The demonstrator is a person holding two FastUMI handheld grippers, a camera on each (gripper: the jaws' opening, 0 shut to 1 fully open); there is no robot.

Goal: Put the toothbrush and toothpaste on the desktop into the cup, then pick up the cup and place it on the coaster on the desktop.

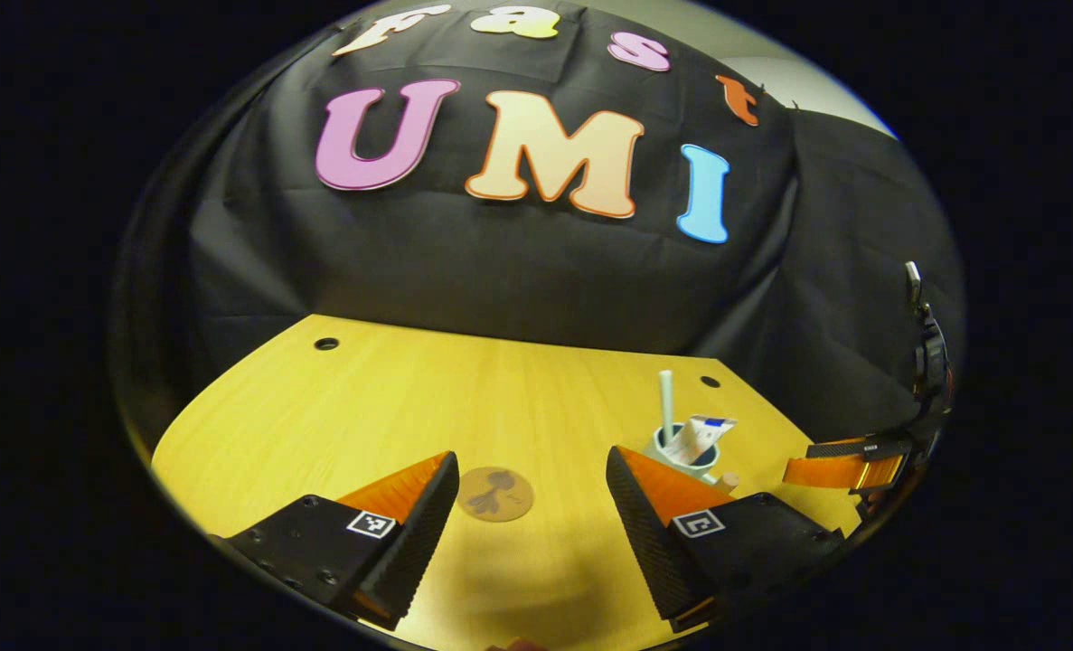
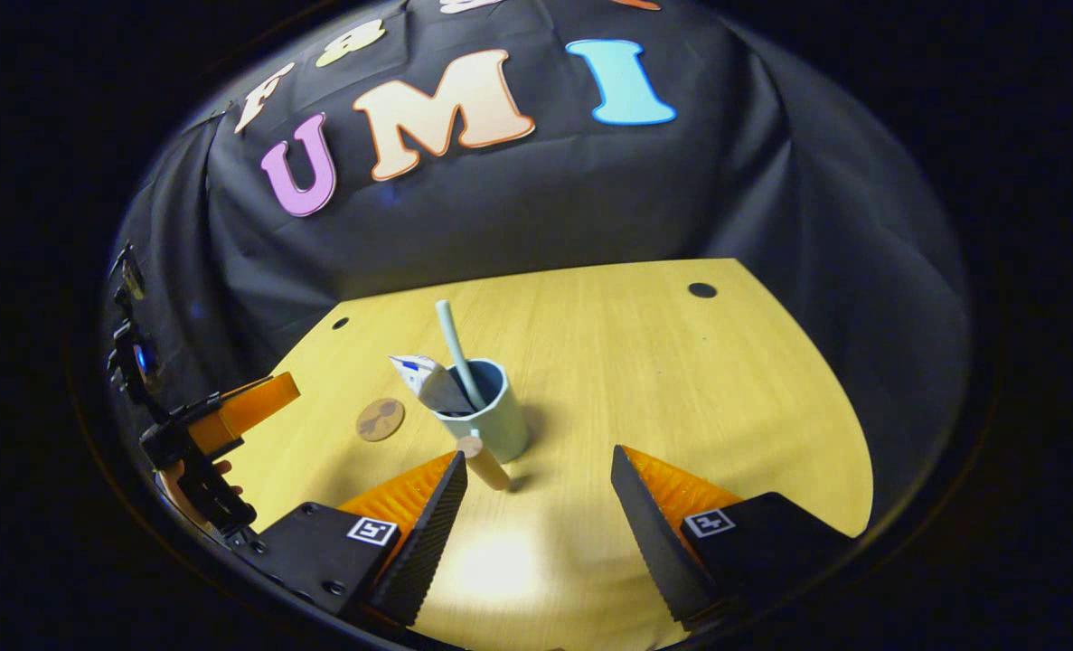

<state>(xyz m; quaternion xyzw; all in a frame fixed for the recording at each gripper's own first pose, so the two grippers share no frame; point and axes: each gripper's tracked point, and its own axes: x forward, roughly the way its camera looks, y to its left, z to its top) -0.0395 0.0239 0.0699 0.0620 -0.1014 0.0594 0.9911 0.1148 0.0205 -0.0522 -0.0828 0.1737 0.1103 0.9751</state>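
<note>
Toothbrush (image 2: 456, 348) and crumpled white toothpaste tube (image 2: 426, 380) stand in the pale green cup with a wooden handle (image 2: 491, 420) on the yellow wooden table (image 2: 681, 380), just ahead of the right claw (image 2: 539, 515), whose jaws gape empty. Farther left, the round brown coaster (image 1: 495, 494) lies bare ahead of the left claw (image 1: 532, 520), also spread wide and holding nothing.

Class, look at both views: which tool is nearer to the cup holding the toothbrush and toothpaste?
Right. The right tool sits open just short of the cup, its handle by one finger. The left tool faces the coaster, the cup off to its side.
</note>
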